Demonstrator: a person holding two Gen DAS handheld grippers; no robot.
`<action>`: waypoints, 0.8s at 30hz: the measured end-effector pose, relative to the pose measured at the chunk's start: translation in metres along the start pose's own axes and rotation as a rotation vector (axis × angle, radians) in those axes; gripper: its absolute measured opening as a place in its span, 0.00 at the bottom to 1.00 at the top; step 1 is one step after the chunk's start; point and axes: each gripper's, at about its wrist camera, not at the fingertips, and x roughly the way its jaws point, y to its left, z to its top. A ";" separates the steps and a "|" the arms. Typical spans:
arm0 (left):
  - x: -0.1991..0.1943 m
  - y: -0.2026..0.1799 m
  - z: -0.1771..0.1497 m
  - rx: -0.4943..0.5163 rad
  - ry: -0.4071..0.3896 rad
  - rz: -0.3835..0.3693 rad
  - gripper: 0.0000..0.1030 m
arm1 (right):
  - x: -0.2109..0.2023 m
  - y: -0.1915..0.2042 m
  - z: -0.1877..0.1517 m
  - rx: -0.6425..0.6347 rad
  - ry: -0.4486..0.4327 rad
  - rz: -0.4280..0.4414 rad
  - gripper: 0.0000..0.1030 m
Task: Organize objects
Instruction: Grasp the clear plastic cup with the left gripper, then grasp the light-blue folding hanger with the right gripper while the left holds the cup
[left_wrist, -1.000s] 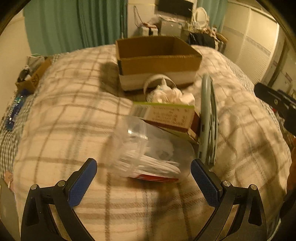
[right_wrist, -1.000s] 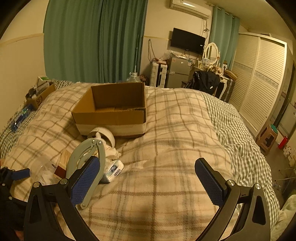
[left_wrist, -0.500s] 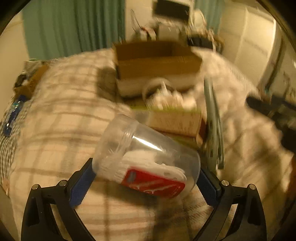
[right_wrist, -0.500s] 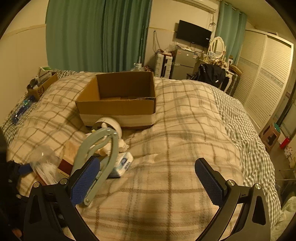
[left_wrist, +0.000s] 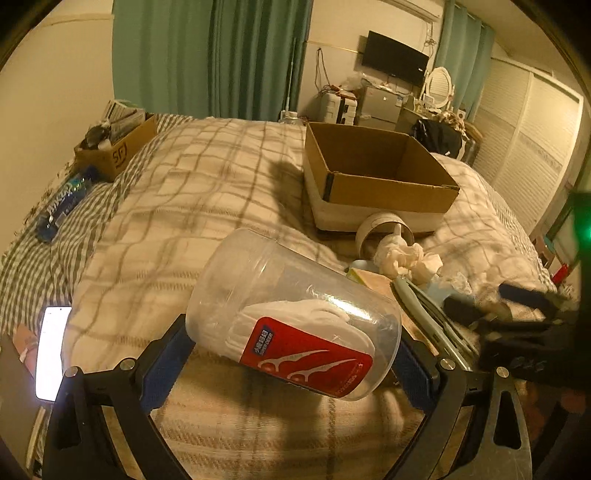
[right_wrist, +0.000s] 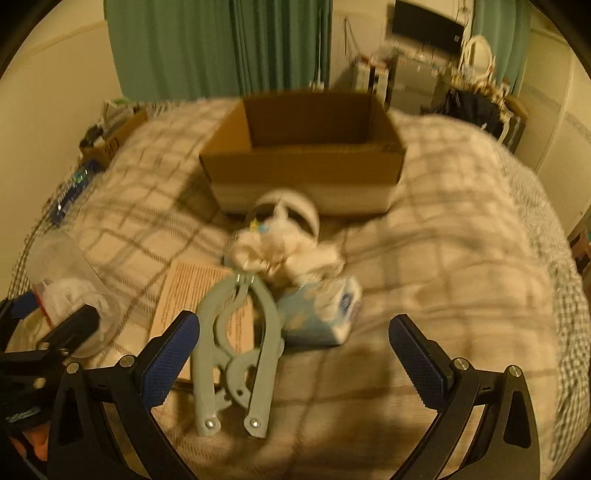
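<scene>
Left gripper (left_wrist: 291, 354) clamps clear floss-pick jar (left_wrist: 291, 314), lifted off bed, tilted. Carry level to cardboard box (left_wrist: 373, 177) far right; release low inside. Right gripper (right_wrist: 295, 354) wide, empty, near folding hanger (right_wrist: 236, 347).

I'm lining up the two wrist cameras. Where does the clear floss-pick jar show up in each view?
Left wrist: clear floss-pick jar at lower centre, clamped between the left gripper fingers.
Right wrist: far left edge, blurred.
Shared landmark: the open cardboard box behind it on the bed.

Two low wrist views, shared cardboard box (left_wrist: 373, 173)
</scene>
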 end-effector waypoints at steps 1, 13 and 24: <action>0.000 0.001 -0.001 -0.005 -0.004 -0.004 0.97 | 0.007 0.003 -0.003 -0.006 0.030 -0.001 1.00; -0.002 -0.003 -0.004 0.010 -0.008 -0.001 0.97 | 0.009 0.025 -0.021 -0.079 0.097 0.067 0.91; 0.000 -0.003 -0.002 0.001 -0.002 0.007 0.97 | 0.029 0.021 -0.015 -0.019 0.118 0.209 0.77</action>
